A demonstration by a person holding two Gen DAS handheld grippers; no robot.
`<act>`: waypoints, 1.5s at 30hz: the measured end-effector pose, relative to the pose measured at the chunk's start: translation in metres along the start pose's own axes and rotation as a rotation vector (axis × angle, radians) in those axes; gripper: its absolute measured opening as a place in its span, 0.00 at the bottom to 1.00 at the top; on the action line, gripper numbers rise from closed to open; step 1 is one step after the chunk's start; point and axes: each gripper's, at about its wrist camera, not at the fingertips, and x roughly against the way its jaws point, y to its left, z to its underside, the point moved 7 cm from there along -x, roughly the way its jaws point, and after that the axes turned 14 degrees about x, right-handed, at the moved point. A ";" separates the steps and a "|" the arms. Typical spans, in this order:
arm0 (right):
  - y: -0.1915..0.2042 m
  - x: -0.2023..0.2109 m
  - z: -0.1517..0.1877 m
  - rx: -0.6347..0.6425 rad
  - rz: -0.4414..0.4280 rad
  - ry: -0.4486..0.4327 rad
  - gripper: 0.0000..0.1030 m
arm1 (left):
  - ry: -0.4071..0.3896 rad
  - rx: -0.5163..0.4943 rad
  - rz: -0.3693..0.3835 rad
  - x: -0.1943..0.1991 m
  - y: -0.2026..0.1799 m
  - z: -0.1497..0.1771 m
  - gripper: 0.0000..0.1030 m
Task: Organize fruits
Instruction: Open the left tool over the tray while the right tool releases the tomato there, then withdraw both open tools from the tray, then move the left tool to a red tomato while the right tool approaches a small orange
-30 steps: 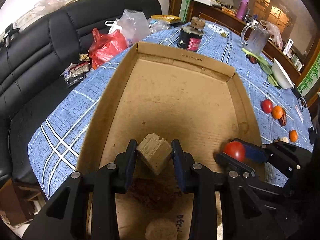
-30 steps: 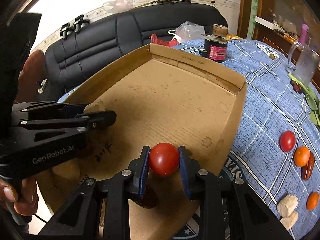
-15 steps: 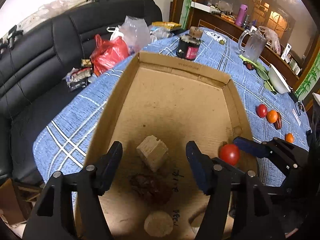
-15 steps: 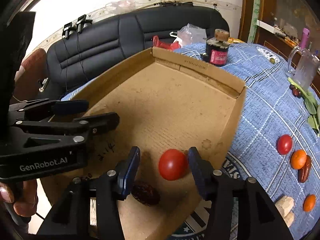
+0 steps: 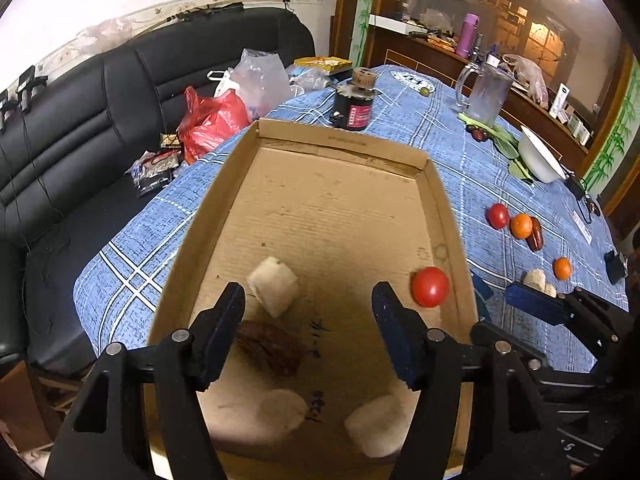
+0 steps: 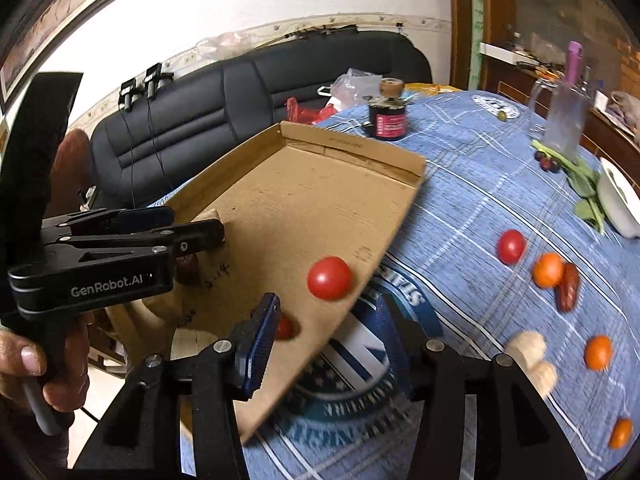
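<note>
Both hand-held grippers have their jaws spread and hold nothing. Left hand-held gripper (image 5: 308, 322) hangs over the shallow brown cardboard tray (image 5: 434, 184), just short of a pale cut fruit chunk (image 5: 274, 290) and a dark wrinkled date (image 5: 270, 346). Right hand-held gripper (image 6: 328, 336) straddles the tray's right edge. Round red tomato (image 6: 330, 278) rests loose inside by that wall. More fruit sits on the blue plaid tabletop (image 6: 460, 208): second red tomato (image 6: 511, 246), small orange (image 6: 547, 270).

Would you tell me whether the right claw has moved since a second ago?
Yes. The right claw has opened, let go of the red tomato and drawn back rightward over the cardboard tray's right wall, toward the tablecloth.
</note>
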 end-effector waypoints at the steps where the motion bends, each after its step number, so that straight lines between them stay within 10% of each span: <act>1: -0.002 0.005 0.003 -0.008 0.004 -0.005 0.50 | -0.002 -0.004 0.001 0.002 -0.002 0.001 0.64; 45: -0.153 0.127 0.174 -0.374 0.278 0.013 0.51 | 0.093 -0.262 0.172 0.013 -0.159 0.072 0.63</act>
